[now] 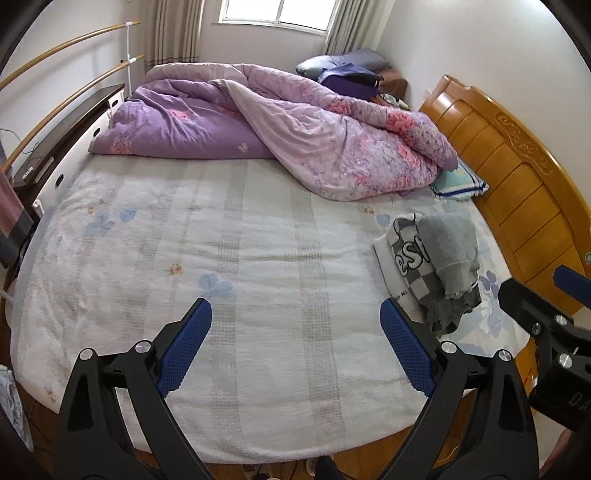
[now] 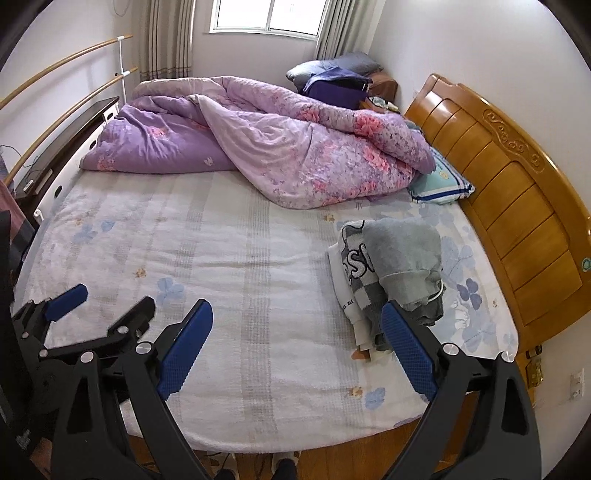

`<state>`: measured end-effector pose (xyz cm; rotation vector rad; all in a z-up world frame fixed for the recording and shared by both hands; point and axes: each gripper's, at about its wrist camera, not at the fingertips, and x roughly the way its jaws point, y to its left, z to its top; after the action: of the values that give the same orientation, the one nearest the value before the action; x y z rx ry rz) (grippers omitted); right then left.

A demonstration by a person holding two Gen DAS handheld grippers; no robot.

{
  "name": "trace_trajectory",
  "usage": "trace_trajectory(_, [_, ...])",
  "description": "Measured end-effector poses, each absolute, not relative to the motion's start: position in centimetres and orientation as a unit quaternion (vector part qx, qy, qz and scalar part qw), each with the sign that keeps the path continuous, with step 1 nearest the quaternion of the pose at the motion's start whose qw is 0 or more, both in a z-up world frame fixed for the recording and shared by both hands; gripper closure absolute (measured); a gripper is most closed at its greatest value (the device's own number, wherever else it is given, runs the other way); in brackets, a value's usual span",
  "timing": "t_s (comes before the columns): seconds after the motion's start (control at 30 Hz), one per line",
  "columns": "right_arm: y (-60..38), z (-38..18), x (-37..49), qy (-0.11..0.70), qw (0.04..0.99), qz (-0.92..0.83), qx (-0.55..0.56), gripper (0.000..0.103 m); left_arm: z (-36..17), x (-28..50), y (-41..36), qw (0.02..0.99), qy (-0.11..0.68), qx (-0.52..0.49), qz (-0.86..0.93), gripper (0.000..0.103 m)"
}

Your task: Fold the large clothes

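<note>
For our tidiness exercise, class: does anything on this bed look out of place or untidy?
Yes. The purple floral quilt is heaped in a crumpled roll at the far side instead of spread flat, and a grey garment lies loosely on top of a checkered one near the headboard, unfolded.

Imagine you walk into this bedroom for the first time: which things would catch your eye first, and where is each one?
Most striking is the bunched purple floral quilt, heaped across the far side of the bed under the window. Next comes the small pile of clothes, a grey garment over a checked one, on the pale blanket near the wooden headboard. In the foreground the left gripper and right gripper both stand open over the near edge, holding nothing.
</note>
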<state>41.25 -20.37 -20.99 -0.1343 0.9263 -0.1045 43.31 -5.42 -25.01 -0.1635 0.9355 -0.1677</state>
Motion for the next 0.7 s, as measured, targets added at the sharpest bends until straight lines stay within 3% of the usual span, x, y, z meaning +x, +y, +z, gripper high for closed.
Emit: trace_trajectory(0.7, [-19.4, -14.4, 37.9, 0.396, 0.916, -0.034, -0.053, 0.013, -16.8, 39.9, -3.7, 0.915, 0.39, -0.068, -0.078, 0.005])
